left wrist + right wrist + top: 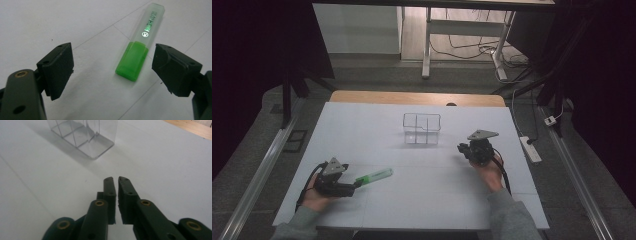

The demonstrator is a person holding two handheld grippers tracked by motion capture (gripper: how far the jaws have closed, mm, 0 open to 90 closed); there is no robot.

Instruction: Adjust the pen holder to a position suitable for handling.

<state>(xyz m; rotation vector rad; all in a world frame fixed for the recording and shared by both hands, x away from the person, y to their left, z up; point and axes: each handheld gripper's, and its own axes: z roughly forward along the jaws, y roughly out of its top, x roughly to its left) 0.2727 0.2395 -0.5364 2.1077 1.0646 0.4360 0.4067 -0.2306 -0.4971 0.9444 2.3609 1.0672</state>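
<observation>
The left tool (112, 72) stands wide open, empty, its jaws flanking the green highlighter (140, 43) lying flat on the desk (427, 195); the right tool (116, 180) is nearly closed, empty; closing off-centre could skid the smooth highlighter away.

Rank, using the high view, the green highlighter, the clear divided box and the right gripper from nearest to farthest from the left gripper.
Measured from the left gripper:
1. Green highlighter, lying on the table just beyond its jaws.
2. Clear divided box, upright toward the table's far middle.
3. Right gripper, across on the right side; farther than the box by a modest margin.
</observation>
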